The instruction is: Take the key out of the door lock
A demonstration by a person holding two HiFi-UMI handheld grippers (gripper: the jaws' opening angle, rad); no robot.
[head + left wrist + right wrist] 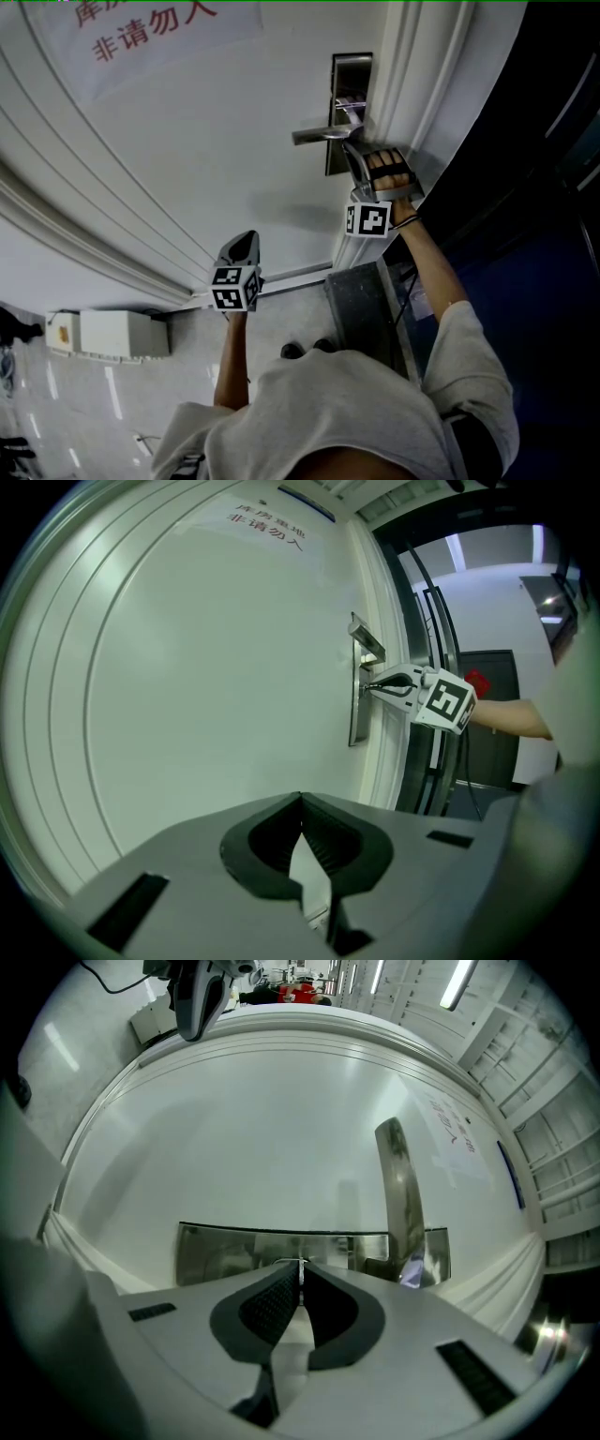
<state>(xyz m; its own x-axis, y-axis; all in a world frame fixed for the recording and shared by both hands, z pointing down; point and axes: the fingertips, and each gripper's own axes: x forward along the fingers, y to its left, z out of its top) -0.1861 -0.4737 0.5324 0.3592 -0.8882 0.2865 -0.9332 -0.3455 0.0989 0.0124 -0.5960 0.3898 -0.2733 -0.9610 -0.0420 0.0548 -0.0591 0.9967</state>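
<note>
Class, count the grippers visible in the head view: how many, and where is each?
2. The right gripper is up at the lock plate, jaws shut on the key; the left gripper is lower, away from the lock.

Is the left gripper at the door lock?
No: the head view shows the left gripper held well apart from the lock plate.

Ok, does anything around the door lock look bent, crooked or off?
Nothing stands out. The lock plate sits flat on the door, the handle looks intact, and the right gripper is closed on the key.
</note>
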